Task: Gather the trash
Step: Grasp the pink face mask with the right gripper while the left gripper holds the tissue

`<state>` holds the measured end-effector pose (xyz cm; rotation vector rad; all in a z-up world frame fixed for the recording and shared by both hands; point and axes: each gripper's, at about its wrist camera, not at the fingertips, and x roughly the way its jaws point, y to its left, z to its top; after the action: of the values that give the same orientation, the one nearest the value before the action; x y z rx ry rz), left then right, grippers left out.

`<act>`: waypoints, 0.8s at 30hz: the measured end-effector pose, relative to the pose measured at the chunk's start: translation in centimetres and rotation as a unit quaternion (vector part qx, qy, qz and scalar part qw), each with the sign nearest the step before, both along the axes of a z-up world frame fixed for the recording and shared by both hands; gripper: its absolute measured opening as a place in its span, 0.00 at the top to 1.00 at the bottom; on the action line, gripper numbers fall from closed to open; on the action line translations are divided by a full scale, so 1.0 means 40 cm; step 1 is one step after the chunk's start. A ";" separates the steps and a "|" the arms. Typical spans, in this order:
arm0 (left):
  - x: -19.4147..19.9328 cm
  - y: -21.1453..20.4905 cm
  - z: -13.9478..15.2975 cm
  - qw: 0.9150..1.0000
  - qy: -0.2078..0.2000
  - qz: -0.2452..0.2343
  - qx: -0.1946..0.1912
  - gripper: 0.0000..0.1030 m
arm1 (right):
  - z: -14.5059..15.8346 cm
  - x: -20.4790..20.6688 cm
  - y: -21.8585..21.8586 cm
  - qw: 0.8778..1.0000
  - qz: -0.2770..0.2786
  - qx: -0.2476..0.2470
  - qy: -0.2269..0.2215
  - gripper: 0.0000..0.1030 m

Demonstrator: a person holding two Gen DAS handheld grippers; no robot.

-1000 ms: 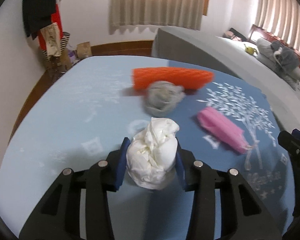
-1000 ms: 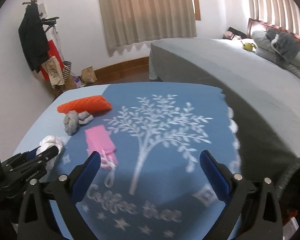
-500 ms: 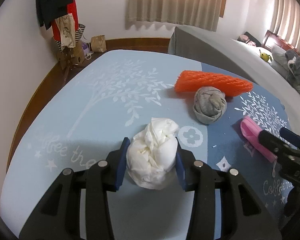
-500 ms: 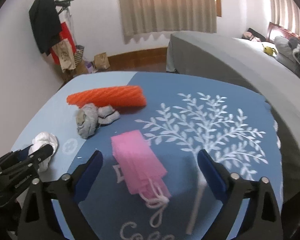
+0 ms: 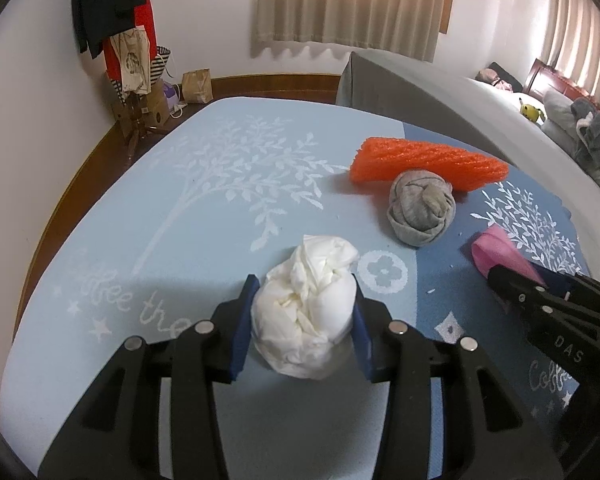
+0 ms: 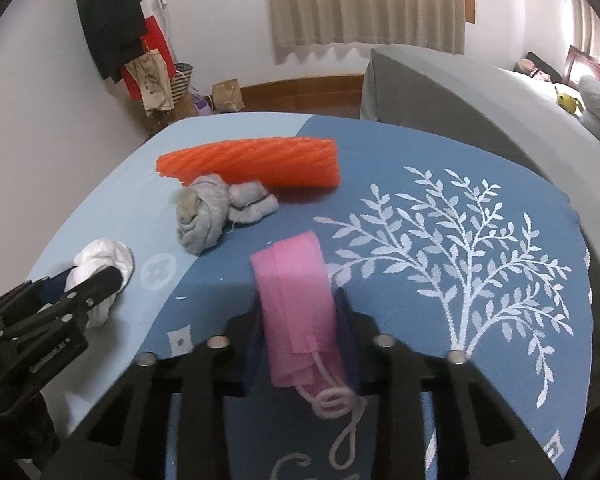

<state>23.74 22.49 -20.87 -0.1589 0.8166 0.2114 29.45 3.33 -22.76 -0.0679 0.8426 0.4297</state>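
My left gripper (image 5: pixel 302 308) is shut on a crumpled white paper wad (image 5: pixel 306 312) resting on the blue tablecloth (image 5: pixel 180 220); the wad also shows in the right wrist view (image 6: pixel 104 268). My right gripper (image 6: pixel 298 320) is shut on a folded pink cloth with a drawstring (image 6: pixel 296 308), seen at the right in the left wrist view (image 5: pixel 500 256). A grey balled sock (image 5: pixel 422 208) lies against an orange foam net sleeve (image 5: pixel 424 164), beyond both grippers. Both also show in the right wrist view, the sock (image 6: pixel 216 212) in front of the sleeve (image 6: pixel 256 162).
The table's far edge drops to a wooden floor with a coat rack and bags (image 5: pixel 132 60) at the back left. A grey-covered bed (image 5: pixel 460 96) stands beyond the table at the right.
My right gripper moved forward over the pink cloth and shut on it. My left gripper kept hold of the white wad and turned slightly left.
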 end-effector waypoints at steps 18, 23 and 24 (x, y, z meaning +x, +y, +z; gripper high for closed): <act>-0.059 -0.086 0.054 0.999 -0.028 -0.015 0.013 0.60 | 0.109 -0.086 -0.108 0.998 -0.014 0.052 -0.025 0.85; -0.093 -0.137 0.091 0.998 -0.043 -0.033 0.012 0.60 | 0.147 -0.128 -0.155 0.997 -0.025 0.060 -0.040 0.85; -0.100 -0.149 0.102 0.998 -0.046 -0.037 0.014 0.60 | 0.157 -0.136 -0.165 0.997 -0.028 0.062 -0.045 0.85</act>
<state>19.74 16.51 -16.79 -0.1106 0.7259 0.1438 24.00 -3.29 -16.47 0.0499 0.7271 0.4228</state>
